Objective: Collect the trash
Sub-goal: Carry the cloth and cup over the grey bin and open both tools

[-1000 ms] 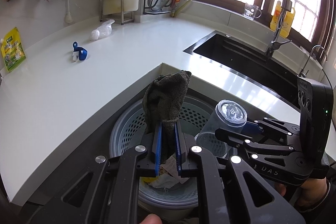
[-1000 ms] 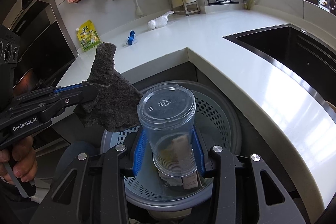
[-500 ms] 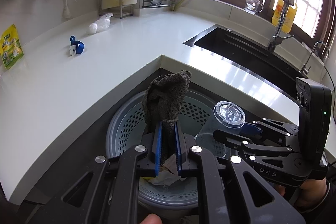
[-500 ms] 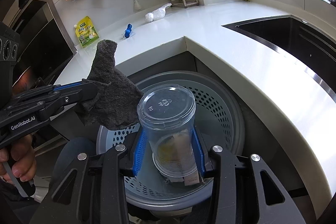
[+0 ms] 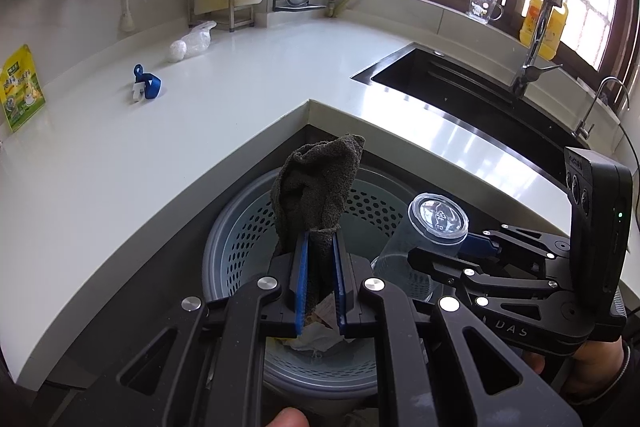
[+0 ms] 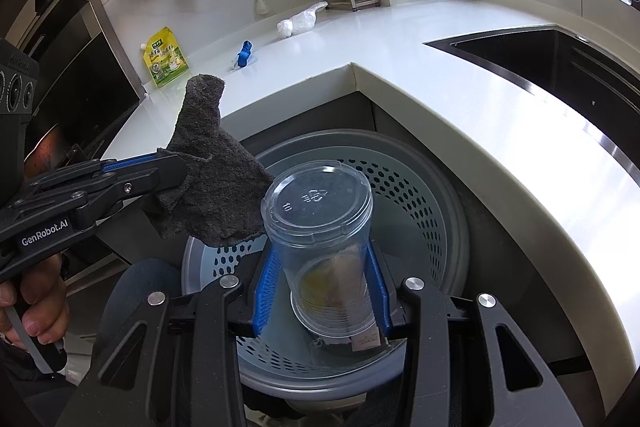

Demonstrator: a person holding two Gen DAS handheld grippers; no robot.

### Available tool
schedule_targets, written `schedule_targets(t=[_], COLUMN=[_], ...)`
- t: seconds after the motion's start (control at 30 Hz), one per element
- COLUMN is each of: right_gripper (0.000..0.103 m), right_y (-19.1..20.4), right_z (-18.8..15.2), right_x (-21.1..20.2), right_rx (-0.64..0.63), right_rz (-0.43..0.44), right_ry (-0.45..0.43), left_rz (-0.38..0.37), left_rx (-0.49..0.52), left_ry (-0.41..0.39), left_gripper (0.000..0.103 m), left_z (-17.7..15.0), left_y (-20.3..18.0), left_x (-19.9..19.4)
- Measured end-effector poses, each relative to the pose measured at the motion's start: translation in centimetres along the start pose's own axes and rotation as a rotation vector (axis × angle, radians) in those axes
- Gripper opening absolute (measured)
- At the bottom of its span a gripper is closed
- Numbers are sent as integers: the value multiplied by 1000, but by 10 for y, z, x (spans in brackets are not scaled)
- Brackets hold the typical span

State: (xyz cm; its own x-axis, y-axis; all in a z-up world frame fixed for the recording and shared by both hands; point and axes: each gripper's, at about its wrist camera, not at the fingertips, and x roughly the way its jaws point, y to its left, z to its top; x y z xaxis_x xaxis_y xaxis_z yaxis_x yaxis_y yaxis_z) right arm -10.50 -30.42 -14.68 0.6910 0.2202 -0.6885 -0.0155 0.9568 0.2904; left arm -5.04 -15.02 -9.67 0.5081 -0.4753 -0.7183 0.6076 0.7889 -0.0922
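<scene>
My left gripper is shut on a dark grey rag, held over the open grey perforated trash bin. The rag also shows in the right wrist view, with the left gripper at the left. My right gripper is shut on a clear plastic cup, held bottom-forward over the same bin. The cup and right gripper show at the right of the left wrist view. Crumpled paper lies inside the bin.
The white L-shaped counter wraps around the bin. On it lie a blue clip-like item, a crumpled white plastic bag and a yellow pouch. A black sink with a faucet is at the right.
Both grippers have sunk a little and drawn back from the counter, staying over the bin. The rag and the cup stay gripped.
</scene>
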Motion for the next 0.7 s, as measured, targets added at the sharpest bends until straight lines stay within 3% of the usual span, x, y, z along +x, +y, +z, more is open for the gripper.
schedule_targets(t=[0.43, 0.7], right_gripper=[39, 39], right_y=[1, 0], right_z=[-7, -18], right_x=[13, 30], right_rx=[-12, -22], right_rz=[-5, -29], right_ry=[37, 97], left_rz=[2, 4], left_rx=[-19, -39], left_ry=[49, 125], left_gripper=[12, 12], left_z=[-9, -23], left_y=[2, 11], left_x=[18, 46])
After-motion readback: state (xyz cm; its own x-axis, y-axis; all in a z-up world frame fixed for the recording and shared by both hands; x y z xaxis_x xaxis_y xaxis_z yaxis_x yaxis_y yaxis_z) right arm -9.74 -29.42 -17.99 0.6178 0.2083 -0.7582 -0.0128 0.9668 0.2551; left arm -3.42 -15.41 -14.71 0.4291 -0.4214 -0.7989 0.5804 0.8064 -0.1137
